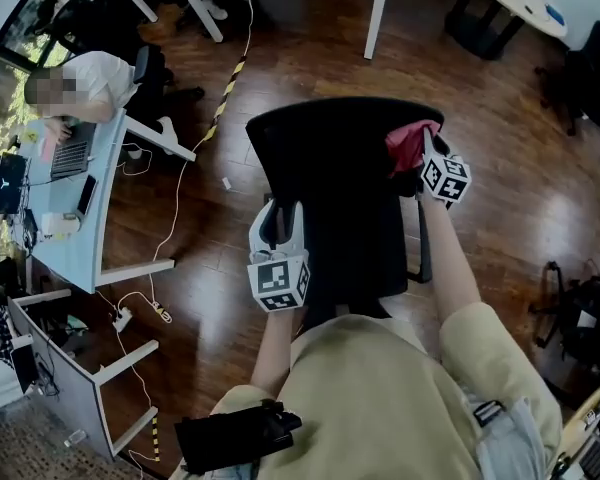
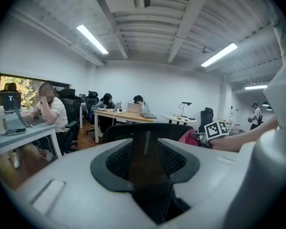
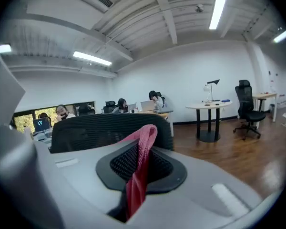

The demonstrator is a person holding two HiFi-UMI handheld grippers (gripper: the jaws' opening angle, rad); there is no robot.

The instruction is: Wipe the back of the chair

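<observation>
Chair back (image 1: pixel 330 178): black mesh. Its top rim sits directly ahead of both grippers, and the person stands behind it.

Cloth (image 1: pixel 412 140): red-pink and bunched at the rim corner in front of the right gripper (image 1: pixel 425 156). The jaws are pinched tight on it, with a short tuft past the tips. I cannot tell whether the tuft touches the mesh or sits just over it.

Left gripper (image 1: pixel 278 218): jaws clamped on the near side edge of the chair back. In its own view a dark edge strip fills the gap between the pads.

Judgement on the step in hand, a wipe stroke at the top corner:
- Hold the left clamp firm as a brace, since an office chair will likely swivel or roll on the wood floor (image 1: pixel 520 178).
- Lay the tuft flat on the mesh. Little cloth is exposed, so the jaw tips could scrape.
- Sweep from the right gripper's side toward the left gripper, then work down in overlapping passes.

The desk (image 1: pixel 85 233) with a seated person (image 1: pixel 90 78) is well out beyond the left gripper.
</observation>
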